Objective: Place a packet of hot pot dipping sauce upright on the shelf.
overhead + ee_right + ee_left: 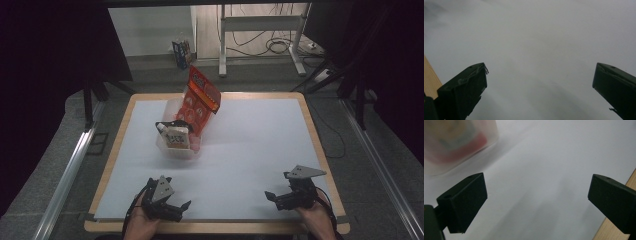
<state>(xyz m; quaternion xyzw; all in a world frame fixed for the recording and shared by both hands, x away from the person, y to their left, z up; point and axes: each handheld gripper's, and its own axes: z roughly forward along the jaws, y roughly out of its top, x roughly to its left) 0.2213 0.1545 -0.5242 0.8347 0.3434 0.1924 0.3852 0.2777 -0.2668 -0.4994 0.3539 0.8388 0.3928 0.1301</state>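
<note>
We rest our left gripper (172, 207) and right gripper (280, 198) near the table's front edge, jaws apart and empty, well apart from the translucent plastic bin (176, 149) already holding red snack packets (200, 100), so packing looks finished.

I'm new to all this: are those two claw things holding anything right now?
No. The left gripper and right gripper both have their jaws open over bare table, apart from the clear tub of snack packets.

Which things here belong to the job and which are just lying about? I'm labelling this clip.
Job: clear tub; orange snack bag; white packet; left gripper; right gripper.
Lying about: small carton, floor cables.
</note>
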